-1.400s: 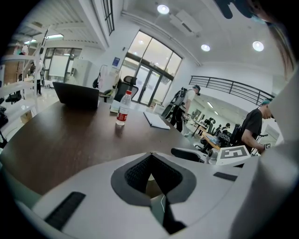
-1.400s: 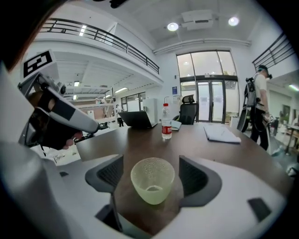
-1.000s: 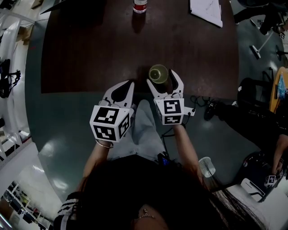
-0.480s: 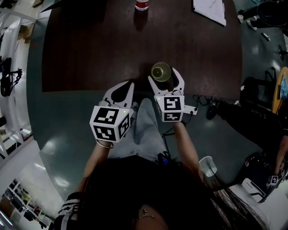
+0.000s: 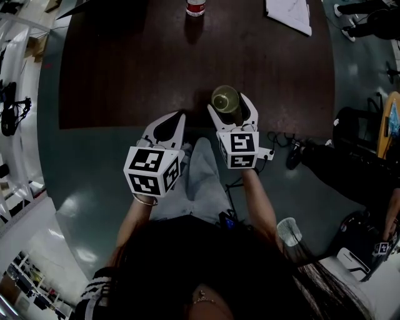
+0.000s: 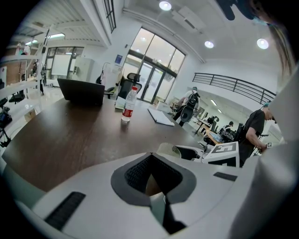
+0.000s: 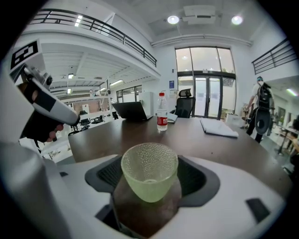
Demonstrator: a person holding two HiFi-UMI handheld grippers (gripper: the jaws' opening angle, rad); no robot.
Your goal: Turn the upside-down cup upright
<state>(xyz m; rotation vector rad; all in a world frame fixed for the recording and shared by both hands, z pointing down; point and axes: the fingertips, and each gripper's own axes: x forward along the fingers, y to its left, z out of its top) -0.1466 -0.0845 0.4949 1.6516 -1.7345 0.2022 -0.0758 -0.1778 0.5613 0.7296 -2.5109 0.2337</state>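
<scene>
- The bottle (image 5: 195, 7) is cut off by the head view's top edge. Only its lower part with a red label shows, and even in the right gripper view the print is too small for us to read.
- The papers (image 5: 289, 15) are cut by the same edge.
- In the left gripper view, the cup (image 6: 167, 150) sits almost wholly behind the left gripper (image 6: 152, 161); we see just 1 sliver of rim.
- The cup stands between the jaws of the right gripper (image 7: 150, 175), but we cannot tell whether the pads press on it.
- The person's hair (image 5: 206, 275) partly covers a clear object (image 5: 286, 230), too blurred for us to name.
</scene>
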